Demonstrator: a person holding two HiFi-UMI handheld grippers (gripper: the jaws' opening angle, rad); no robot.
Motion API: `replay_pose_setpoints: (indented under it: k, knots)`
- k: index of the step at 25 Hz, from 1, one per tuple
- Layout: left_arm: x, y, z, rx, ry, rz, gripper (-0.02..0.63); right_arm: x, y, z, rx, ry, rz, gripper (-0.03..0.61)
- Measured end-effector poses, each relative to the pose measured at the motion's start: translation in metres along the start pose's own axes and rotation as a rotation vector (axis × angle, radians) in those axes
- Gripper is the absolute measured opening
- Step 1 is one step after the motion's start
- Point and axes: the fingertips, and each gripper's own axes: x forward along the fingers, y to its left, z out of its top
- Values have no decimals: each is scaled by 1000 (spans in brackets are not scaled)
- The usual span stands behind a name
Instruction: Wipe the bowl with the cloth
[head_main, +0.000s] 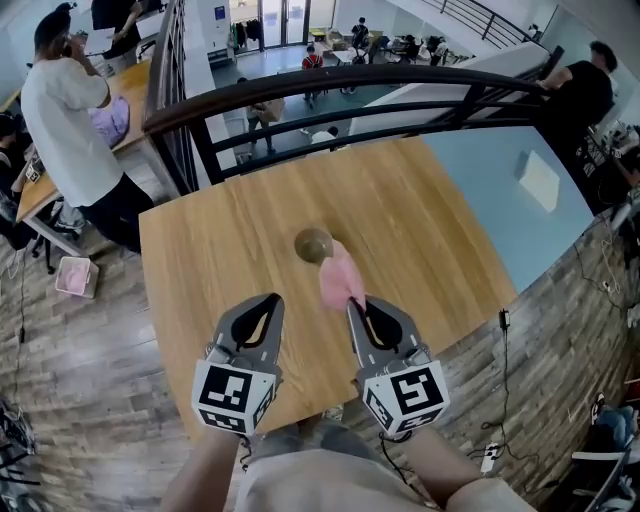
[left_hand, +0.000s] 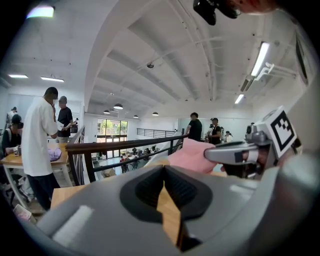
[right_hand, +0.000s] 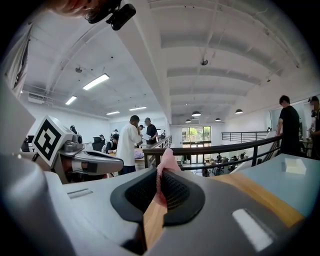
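Note:
A small brownish-green bowl (head_main: 313, 245) stands near the middle of the wooden table (head_main: 420, 220). A pink cloth (head_main: 340, 280) hangs just right of the bowl and nearer to me, pinched in my right gripper (head_main: 353, 303), which is shut on it; the cloth's edge (right_hand: 165, 165) sticks up between that gripper's jaws. My left gripper (head_main: 276, 298) is shut with nothing in it, short of the bowl on the near side. In the left gripper view the cloth (left_hand: 192, 155) and the right gripper (left_hand: 235, 152) show to the right.
A dark metal railing (head_main: 330, 100) runs along the table's far edge, with a drop to a lower floor behind it. A person in white (head_main: 70, 130) stands at the left by another desk. A pale blue tabletop (head_main: 500, 180) adjoins at the right.

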Motion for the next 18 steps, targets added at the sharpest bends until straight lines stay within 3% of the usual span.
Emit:
replay_pose_setpoints:
  k: [8, 13, 18]
  knots:
    - [39, 26, -7, -15, 34, 21, 34, 43, -20, -1, -37, -6, 2, 20]
    - [68, 40, -3, -58, 6, 34, 37, 76, -34, -8, -24, 5, 12, 20]
    - [103, 52, -18, -76, 53, 32, 60, 107, -52, -19, 0, 16, 20, 20]
